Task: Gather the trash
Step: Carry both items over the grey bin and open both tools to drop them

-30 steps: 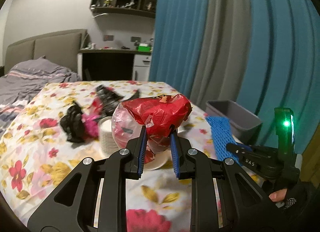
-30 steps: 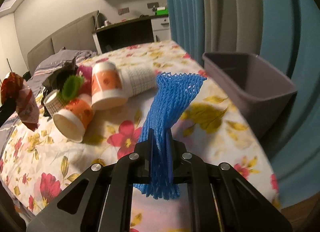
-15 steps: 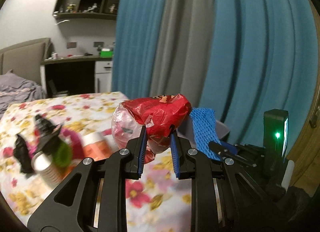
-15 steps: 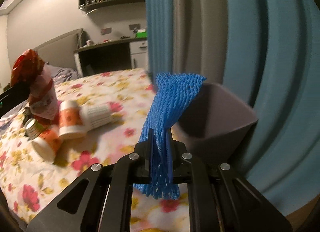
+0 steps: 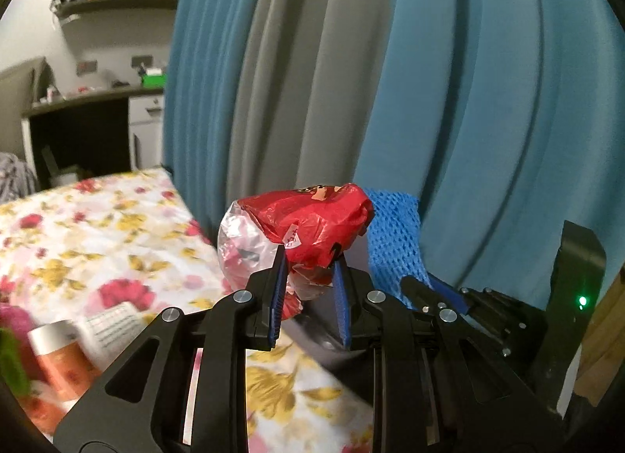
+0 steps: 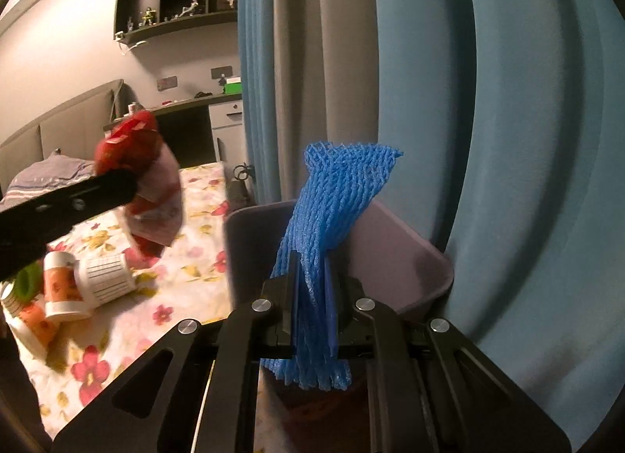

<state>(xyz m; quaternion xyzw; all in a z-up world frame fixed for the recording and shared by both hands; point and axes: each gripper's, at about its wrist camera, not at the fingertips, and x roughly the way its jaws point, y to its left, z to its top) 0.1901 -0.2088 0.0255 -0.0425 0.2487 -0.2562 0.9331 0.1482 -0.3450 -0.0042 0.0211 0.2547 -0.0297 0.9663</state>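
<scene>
Left gripper [image 5: 308,257] is clamping a crumpled red wrapper [image 5: 312,226]; right gripper [image 6: 311,281] is pinching a blue foam net [image 6: 336,203], which is standing up beyond its tips. The grey bin [image 6: 414,257] is sitting directly ahead of and below the right gripper, right of the left one. Judgement: get each load fully past the bin rim before releasing; the net is light and may cling to the pads. Cups [image 6: 84,281] are lying on the floral tablecloth [image 6: 129,335], left of both.

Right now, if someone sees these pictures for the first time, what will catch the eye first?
First the blue foam net, clamped upright in the right gripper just in front of the grey bin. Then the red plastic bag, pinched in the left gripper above the floral tablecloth. Tall blue curtains fill the background.
</scene>
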